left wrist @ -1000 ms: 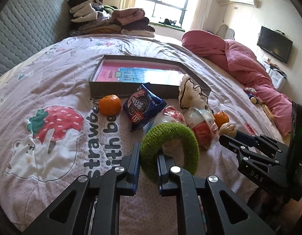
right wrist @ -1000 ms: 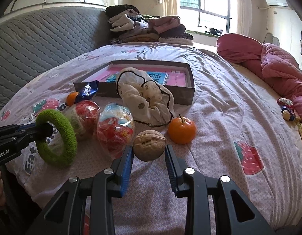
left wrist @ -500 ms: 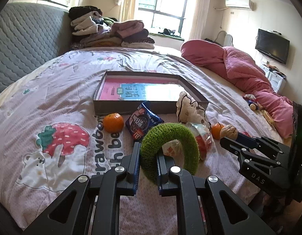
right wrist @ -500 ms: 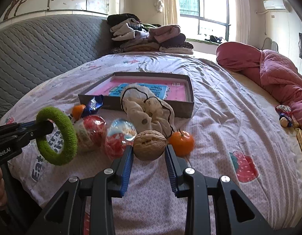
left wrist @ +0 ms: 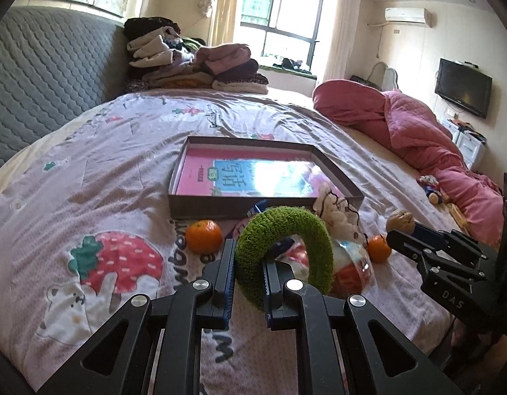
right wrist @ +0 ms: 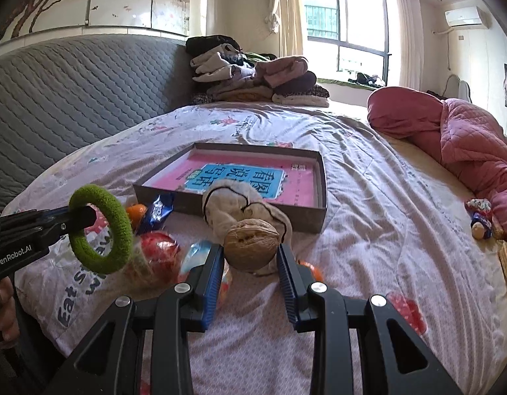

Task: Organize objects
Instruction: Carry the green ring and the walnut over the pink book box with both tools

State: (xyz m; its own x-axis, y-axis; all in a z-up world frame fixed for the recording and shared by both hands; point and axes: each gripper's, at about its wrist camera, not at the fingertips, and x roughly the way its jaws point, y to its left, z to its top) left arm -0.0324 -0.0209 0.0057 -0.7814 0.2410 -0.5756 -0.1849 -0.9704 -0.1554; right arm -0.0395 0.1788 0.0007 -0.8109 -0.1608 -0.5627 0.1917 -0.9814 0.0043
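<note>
My left gripper (left wrist: pixel 248 271) is shut on a green knitted ring (left wrist: pixel 286 230) and holds it above the bed; the ring also shows in the right wrist view (right wrist: pixel 102 228). My right gripper (right wrist: pixel 250 263) is shut on a walnut (right wrist: pixel 251 243), also seen in the left wrist view (left wrist: pixel 399 221), lifted off the sheet. A shallow brown box (left wrist: pixel 220 205) with a pink and blue book (right wrist: pixel 240 177) in it lies ahead. In front of it lie an orange (left wrist: pixel 204 235), a blue snack packet (right wrist: pixel 159 210), a cream scrunchie (right wrist: pixel 233 202), red wrapped snacks (right wrist: pixel 158 253) and a second orange (left wrist: pixel 378 247).
The bed sheet (left wrist: pixel 98 171) has strawberry prints. A grey quilted headboard (right wrist: pixel 72 89) is at the left. Folded clothes (left wrist: pixel 187 65) are piled at the far end. A pink duvet (left wrist: pixel 418 125) and small toys (right wrist: pixel 480 217) lie at the right.
Both grippers have risen with the ring and the walnut. The view has tilted up toward the box, and the items on the sheet sit lower in both views.
</note>
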